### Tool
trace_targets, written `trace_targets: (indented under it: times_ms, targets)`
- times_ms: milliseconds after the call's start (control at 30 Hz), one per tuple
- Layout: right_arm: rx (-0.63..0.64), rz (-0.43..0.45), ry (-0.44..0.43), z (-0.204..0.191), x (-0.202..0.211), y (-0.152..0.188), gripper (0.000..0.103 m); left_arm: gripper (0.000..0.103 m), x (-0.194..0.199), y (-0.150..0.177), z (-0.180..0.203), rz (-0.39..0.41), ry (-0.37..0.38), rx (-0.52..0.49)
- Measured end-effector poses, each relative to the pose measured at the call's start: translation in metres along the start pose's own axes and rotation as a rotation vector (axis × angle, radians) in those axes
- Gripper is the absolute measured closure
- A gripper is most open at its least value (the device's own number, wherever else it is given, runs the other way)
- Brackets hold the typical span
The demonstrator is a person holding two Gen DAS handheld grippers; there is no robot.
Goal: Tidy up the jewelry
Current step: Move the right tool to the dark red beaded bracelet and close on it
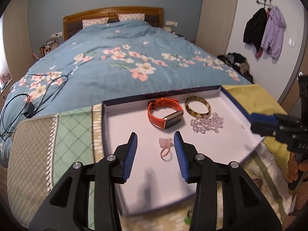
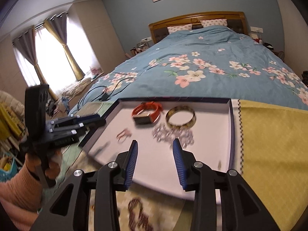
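Note:
A shallow white-lined tray [image 1: 163, 94] [image 2: 211, 144] with dark blue walls lies on patterned cloths at the foot of a bed. In it are an orange-strapped watch [image 1: 154, 113] [image 2: 148, 111], a tortoiseshell bangle [image 1: 198, 114] [image 2: 181, 126], a clear bead bracelet [image 1: 207, 123] [image 2: 173, 134] and a pink flower ring [image 1: 165, 147] [image 2: 123, 134]. My left gripper [image 1: 155, 134] hangs open above the tray, the pink ring lying on the floor between its fingertips, untouched. My right gripper [image 2: 155, 142] is open and empty over the tray's near side, just short of the bead bracelet.
A blue floral quilt [image 1: 115, 71] covers the bed beyond the tray, with a black cable and charger [image 1: 28, 107] at its left. A yellow cloth [image 2: 269, 144] lies right of the tray. A blurred dark bead string [image 2: 138, 211] rests on the cloth under my right gripper.

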State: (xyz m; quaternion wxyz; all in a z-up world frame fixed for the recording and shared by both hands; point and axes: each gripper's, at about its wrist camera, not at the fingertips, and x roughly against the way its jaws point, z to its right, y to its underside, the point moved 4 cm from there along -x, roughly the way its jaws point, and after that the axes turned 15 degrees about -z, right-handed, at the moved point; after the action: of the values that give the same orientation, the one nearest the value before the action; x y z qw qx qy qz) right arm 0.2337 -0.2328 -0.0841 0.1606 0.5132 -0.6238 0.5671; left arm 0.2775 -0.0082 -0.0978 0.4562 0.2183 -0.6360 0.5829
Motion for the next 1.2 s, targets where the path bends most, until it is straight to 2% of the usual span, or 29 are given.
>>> trace_targets:
  times_ms: [200,367,567,700,867,1000,1200]
  targets:
    - [0.033,-0.058,0.013,-0.008,0.004,0.036,0.068,0.061,0.033,0.033,0.002,0.036,0.01,-0.015]
    - [0.044,-0.12,0.03,-0.01,0.0,0.065,0.068,0.061,0.041,0.064,0.004,0.016,0.034,-0.02]
    - [0.042,-0.149,0.061,-0.011,-0.001,0.087,0.07,0.059,0.039,0.091,0.014,-0.014,0.036,-0.036]
    - [0.04,-0.162,0.059,-0.013,-0.004,0.093,0.078,0.059,0.038,0.1,0.019,-0.022,0.049,-0.036]
    - [0.049,-0.19,0.069,-0.016,-0.01,0.095,0.092,0.059,0.038,0.104,0.023,-0.029,0.057,-0.042]
    - [0.049,-0.18,0.081,-0.016,-0.008,0.094,0.101,0.059,0.037,0.107,0.029,-0.034,0.052,-0.064]
    - [0.054,-0.135,0.065,-0.023,0.002,0.087,0.101,0.059,0.036,0.109,0.036,-0.037,0.052,-0.094]
